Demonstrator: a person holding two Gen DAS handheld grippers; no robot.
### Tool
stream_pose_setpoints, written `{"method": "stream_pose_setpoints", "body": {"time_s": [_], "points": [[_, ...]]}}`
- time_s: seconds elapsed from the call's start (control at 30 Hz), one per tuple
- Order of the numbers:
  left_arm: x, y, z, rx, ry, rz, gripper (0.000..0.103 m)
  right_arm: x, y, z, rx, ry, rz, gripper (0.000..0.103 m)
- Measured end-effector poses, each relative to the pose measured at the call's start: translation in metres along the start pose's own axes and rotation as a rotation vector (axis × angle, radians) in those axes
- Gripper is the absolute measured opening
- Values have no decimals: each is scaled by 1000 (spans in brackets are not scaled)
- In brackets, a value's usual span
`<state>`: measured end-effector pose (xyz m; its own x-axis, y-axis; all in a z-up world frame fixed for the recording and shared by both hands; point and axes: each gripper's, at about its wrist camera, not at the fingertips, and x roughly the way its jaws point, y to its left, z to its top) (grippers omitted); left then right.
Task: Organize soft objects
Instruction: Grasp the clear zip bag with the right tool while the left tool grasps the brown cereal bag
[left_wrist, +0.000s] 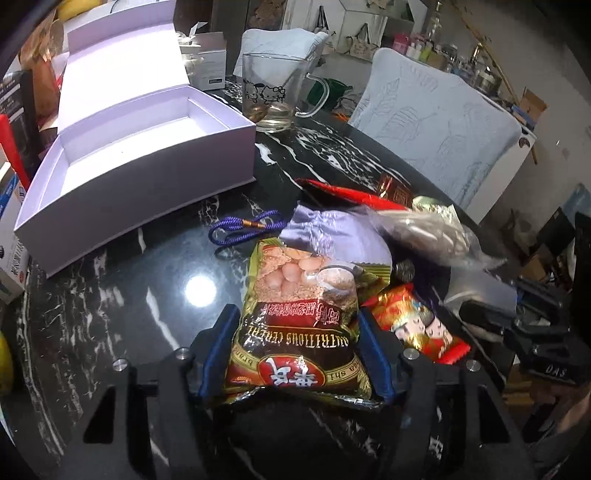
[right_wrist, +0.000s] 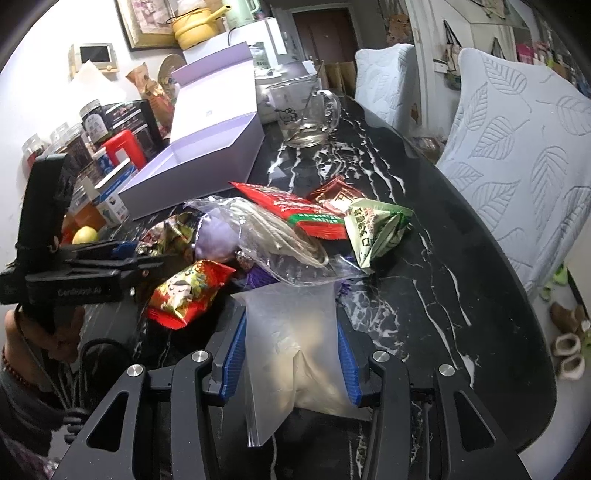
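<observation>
My left gripper (left_wrist: 297, 328) is shut on a brown and gold cereal packet (left_wrist: 295, 314) and holds it over the pile of soft packets. My right gripper (right_wrist: 290, 332) is shut on a clear zip bag of pale powder (right_wrist: 295, 354). An open, empty lilac box (left_wrist: 136, 147) stands to the far left; it also shows in the right wrist view (right_wrist: 207, 147). The pile holds a purple pouch (left_wrist: 332, 229), a red packet (right_wrist: 291, 210), a green-white packet (right_wrist: 376, 229), a clear bag of cord (right_wrist: 280, 236) and a red-gold snack packet (right_wrist: 188, 291).
A glass mug (left_wrist: 273, 96) stands behind the box on the black marble table (left_wrist: 129, 306). A purple cord (left_wrist: 240, 229) lies by the box. Jars and cartons (right_wrist: 92, 147) crowd the table's left side. Covered chairs (right_wrist: 517, 155) stand along the right edge.
</observation>
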<state>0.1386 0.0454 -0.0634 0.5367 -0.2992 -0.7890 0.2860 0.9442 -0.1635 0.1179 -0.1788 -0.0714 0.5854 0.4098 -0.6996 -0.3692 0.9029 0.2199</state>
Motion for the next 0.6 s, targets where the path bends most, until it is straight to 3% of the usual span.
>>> {"method": "stream_pose_setpoints", "body": {"time_s": [0.13,0.4,0.6], "points": [[1,3,-3,-12,-4,8,64,1,2,1,-6,3,-5,46],[9,-11,-2,72,-17,115,66,2,4,-3,-33,1,-42,64],[11,-8,1,55,-20,110,68,6,15,-8,-116,-6,-110,64]]}}
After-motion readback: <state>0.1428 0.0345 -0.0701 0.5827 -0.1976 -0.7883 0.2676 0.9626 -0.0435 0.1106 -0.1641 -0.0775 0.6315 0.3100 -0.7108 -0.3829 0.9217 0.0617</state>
